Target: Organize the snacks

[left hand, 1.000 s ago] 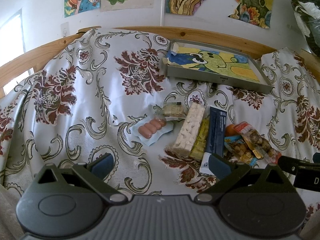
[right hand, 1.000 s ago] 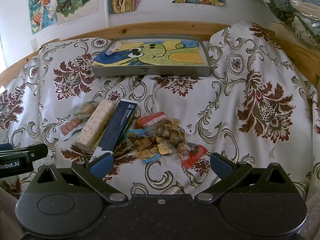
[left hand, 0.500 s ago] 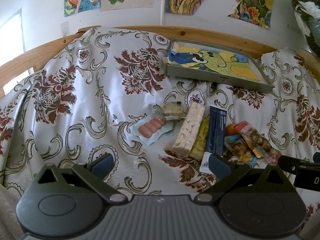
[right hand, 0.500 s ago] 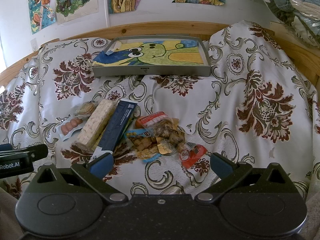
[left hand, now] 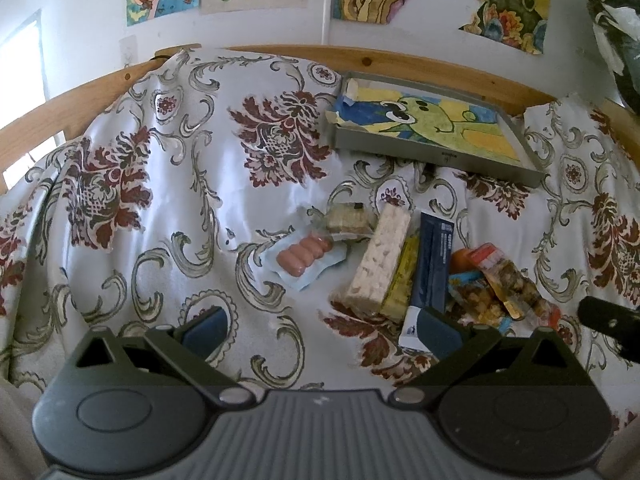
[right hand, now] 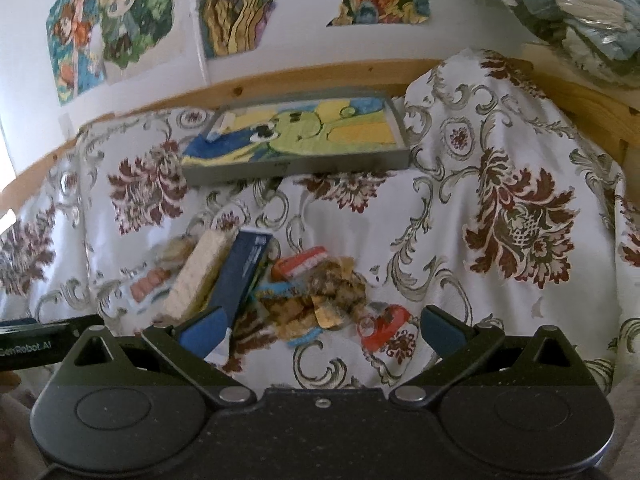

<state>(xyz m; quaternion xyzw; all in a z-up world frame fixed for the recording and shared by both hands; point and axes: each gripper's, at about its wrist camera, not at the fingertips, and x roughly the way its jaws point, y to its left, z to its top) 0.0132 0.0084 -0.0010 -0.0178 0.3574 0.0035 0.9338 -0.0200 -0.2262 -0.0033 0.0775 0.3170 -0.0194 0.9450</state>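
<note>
1. Both tools stand with fingers wide apart, holding nothing: the left tool [left hand: 320, 326] hovers above the floral cloth [left hand: 168, 208], the right tool [right hand: 320, 326] above the snack pile.
2. Compared with half a second ago, the right tool's view has tilted and closed in on the snacks, and is blurred; the left view is unchanged.
3. Snacks lie mid-cloth: sausage pack [left hand: 305, 255], pale wafer bar [left hand: 380, 256], dark blue box [left hand: 433, 264], nut packets [right hand: 320, 296], red packet [right hand: 386, 326].
4. Far behind them sits the grey tray [right hand: 304, 166], lined with a cartoon drawing.
5. Lettering on the left tool's side, seen from the right view, reads "GenRobot.AI".
</note>
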